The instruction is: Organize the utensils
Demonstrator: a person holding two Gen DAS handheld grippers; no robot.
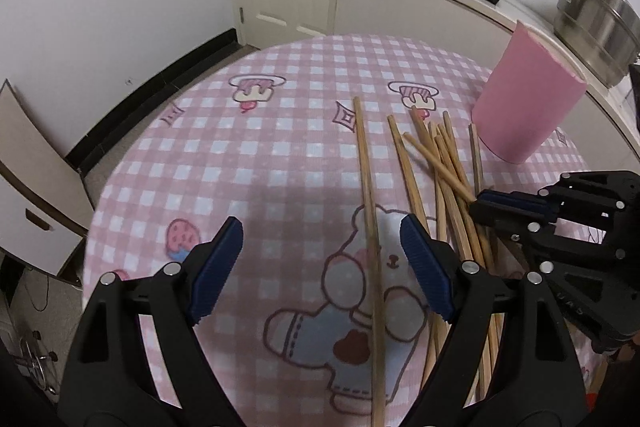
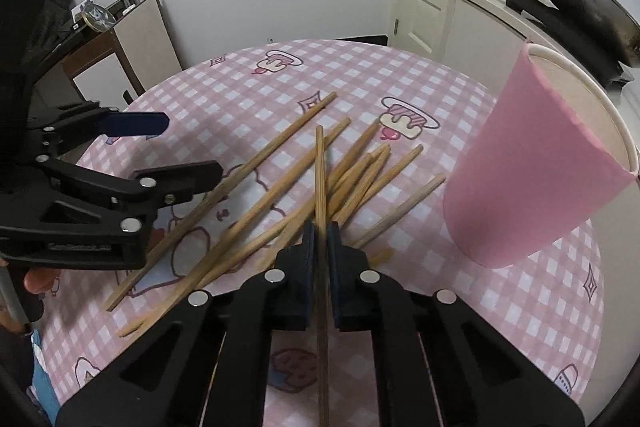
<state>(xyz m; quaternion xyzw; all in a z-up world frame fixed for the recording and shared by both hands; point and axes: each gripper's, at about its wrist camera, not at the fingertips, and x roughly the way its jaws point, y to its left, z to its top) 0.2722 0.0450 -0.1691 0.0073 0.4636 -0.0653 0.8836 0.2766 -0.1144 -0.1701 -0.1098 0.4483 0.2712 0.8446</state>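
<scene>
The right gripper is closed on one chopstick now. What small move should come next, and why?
Probably lift the right gripper and carry its chopstick toward the pink cup. Its jaws are shut on that one stick, the cup stands upright and open just to its right, and the other chopsticks lie loose on the tablecloth.

Pan (image 2: 592, 23) cut off at edge.

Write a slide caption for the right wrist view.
Right gripper shut on one wooden chopstick beside the pink paper cup.
</scene>
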